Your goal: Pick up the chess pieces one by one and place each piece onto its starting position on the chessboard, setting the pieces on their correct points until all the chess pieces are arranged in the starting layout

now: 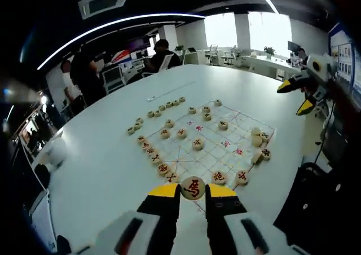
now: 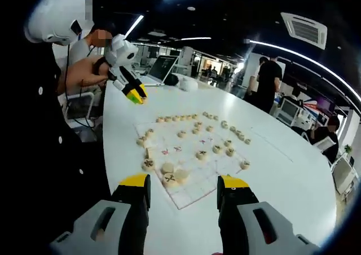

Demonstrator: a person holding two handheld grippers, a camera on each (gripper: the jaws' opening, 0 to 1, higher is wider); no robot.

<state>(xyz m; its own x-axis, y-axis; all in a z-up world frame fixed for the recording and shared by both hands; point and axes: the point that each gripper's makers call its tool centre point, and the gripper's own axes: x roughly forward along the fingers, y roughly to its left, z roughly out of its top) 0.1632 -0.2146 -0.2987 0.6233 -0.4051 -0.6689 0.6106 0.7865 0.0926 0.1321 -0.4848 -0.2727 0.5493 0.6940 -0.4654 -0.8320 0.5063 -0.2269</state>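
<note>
A round wooden chess piece (image 1: 193,188) with a red character sits pinched between the yellow tips of my left gripper (image 1: 193,190), low over the near edge of the chessboard (image 1: 240,132). Several wooden pieces (image 1: 181,133) stand on the board's points, and others line its left side (image 1: 152,151). In the right gripper view my right gripper (image 2: 184,183) stands open, jaws wide apart with nothing between them, above the board's (image 2: 194,188) near corner by a small cluster of pieces (image 2: 169,179). The left gripper (image 2: 134,92) shows at upper left, the right gripper (image 1: 299,96) at far right.
The board lies on a large white round table (image 1: 113,170). A hand (image 2: 84,71) holds the left gripper. People stand and sit at desks behind (image 1: 163,52), (image 2: 268,80). A laptop (image 2: 161,66) and a white object (image 2: 189,84) sit at the table's far side.
</note>
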